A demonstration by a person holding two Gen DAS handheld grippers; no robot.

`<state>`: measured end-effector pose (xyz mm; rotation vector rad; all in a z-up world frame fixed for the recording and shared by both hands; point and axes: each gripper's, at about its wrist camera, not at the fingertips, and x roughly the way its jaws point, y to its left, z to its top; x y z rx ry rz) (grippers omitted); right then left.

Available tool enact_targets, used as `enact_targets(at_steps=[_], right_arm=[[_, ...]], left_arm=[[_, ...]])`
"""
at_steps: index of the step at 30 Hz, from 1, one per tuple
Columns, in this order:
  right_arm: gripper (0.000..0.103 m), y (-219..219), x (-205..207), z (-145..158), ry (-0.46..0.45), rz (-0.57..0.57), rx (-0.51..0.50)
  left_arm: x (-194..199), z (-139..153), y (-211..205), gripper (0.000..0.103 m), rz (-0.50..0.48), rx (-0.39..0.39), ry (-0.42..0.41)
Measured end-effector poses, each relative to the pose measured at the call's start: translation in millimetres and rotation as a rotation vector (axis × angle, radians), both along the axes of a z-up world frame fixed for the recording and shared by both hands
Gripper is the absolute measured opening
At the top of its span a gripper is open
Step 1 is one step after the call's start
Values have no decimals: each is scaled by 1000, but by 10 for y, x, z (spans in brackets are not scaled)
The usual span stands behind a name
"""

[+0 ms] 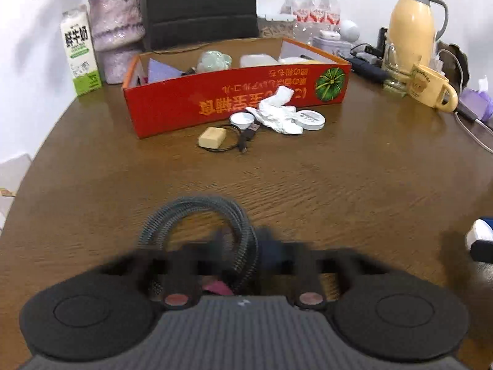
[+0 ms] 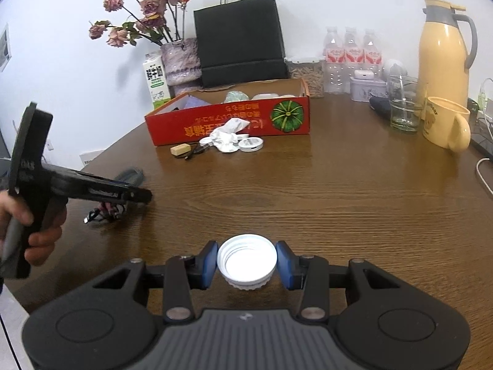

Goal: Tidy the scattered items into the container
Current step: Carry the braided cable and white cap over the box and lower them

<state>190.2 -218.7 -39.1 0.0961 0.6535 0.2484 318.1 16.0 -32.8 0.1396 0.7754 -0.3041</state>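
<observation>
The red cardboard box stands open at the far middle of the round wooden table and holds several items. In front of it lie a beige block, a thin black cable, crumpled white paper and two round white tins. My left gripper is blurred and shut on a coiled grey braided cable near the table's front edge. My right gripper is shut on a white screw lid, its blue pads on either side.
Behind the box stand a milk carton, a purple vase with dried roses, a black paper bag and water bottles. On the right are a yellow thermos, a glass, a yellow mug and a white cord.
</observation>
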Motion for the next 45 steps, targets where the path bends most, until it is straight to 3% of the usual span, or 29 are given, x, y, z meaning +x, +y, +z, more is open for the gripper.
enact_targets(at_steps=[2,6,12,16,20,26,30,34,39,45], right_arm=[[40,26,-72,47,-18,12,0],[40,24,-274,178,-65,10,-6],[40,82,-596,433,-130,36,56],[40,191,-793,575,-205,70,56],[40,218,-799,606,-204,67,54],[40,128,-413,815,-243,50,18],[40,100,-20,917,-266,50,-1],[40,-2,904,1077,-238,24,25],[40,-23,1959,1332,-222,32,-2],[40,-35,3402,1262,-86,-20,5]], left_arm=[[-139,28,-19,14,54,-3,-11],[-737,246,-162,13,122,30,-139],[-1729,627,-143,12,65,-234,-210],[-2183,780,-99,11,28,-280,-257],[-2194,885,-87,11,-4,-321,-279],[-1800,1087,61,11,2,-325,-338],[-1223,1383,199,11,22,-284,-414],[-465,1616,241,11,45,-263,-402],[612,1769,186,11,65,-181,-358],[1787,1581,50,12,84,-58,-288]])
